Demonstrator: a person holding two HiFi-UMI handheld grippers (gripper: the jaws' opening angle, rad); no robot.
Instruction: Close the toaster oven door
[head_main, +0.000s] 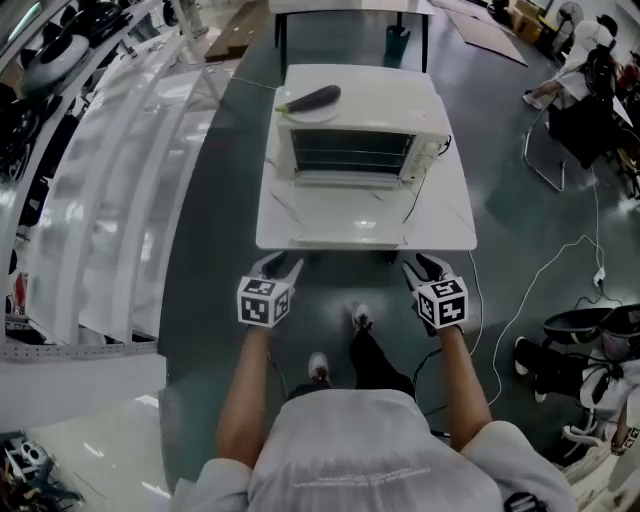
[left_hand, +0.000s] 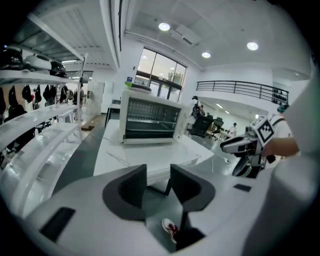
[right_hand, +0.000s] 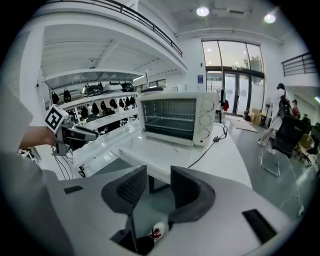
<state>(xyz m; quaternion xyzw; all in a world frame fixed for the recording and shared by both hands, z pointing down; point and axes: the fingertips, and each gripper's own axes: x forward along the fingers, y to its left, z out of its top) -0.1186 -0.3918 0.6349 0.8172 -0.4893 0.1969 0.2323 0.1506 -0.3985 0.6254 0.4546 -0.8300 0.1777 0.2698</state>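
Note:
A white toaster oven (head_main: 352, 140) stands at the middle of a white table (head_main: 450, 235). Its glass door (head_main: 345, 205) is folded down flat in front of it, so the wire racks inside show. The oven (left_hand: 150, 120) and the lowered door (left_hand: 150, 152) also appear in the left gripper view, and the oven (right_hand: 177, 117) in the right gripper view. My left gripper (head_main: 275, 266) hovers just off the table's near edge at the left, my right gripper (head_main: 425, 266) at the right. Both are well short of the oven. Each has its jaws slightly apart with nothing between them.
A dark eggplant (head_main: 312, 98) lies on a plate on top of the oven. The power cord (head_main: 415, 195) runs from the oven's right side across the table. White shelves (head_main: 110, 180) line the left. Chairs (head_main: 580, 125) and cables stand at the right.

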